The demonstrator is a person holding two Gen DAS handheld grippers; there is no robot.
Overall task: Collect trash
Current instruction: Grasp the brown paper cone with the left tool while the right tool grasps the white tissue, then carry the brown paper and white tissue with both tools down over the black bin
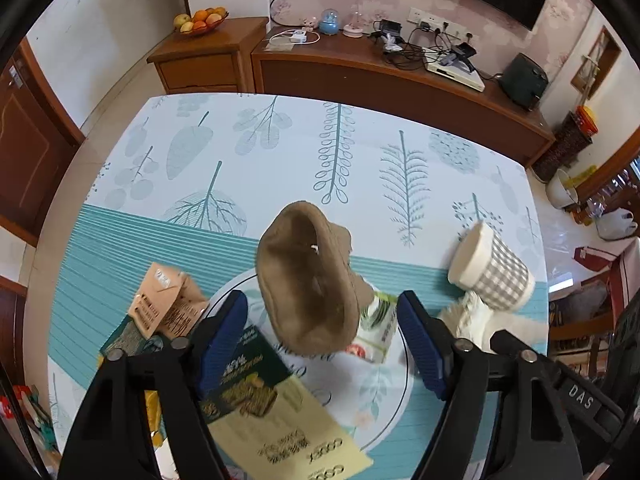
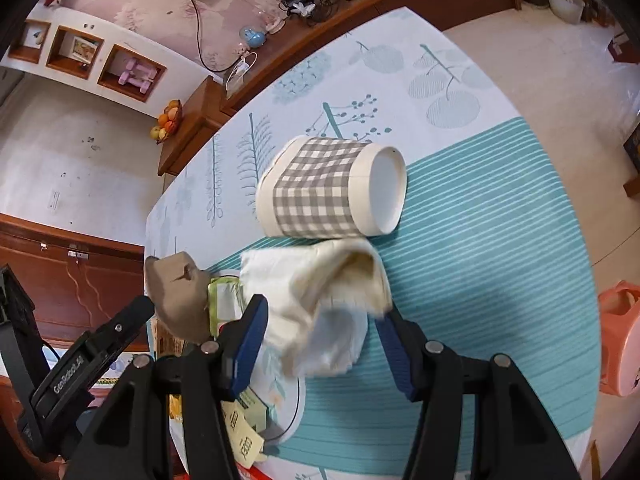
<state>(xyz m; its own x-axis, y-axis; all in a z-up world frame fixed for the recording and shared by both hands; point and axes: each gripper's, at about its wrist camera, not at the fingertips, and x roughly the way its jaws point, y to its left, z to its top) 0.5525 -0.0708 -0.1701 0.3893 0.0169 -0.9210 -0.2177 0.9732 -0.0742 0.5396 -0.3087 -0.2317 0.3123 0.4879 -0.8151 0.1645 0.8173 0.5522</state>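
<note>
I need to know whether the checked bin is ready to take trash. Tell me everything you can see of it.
The checked bin is a small round container, cream-white with a grey-and-white gingham band around its body, seemingly fabric-covered or printed. It lies on its side on the tablecloth, so it is not standing ready. Its open mouth shows a plain pale inside, with nothing visible in it. A crumpled white cloth lies against its side. No jaws touch it.

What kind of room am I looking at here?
Most likely a living or dining room in a home: a table with a leaf-print cloth, a wooden sideboard carrying chargers and a snow globe, and a fruit bowl on a cabinet.
</note>
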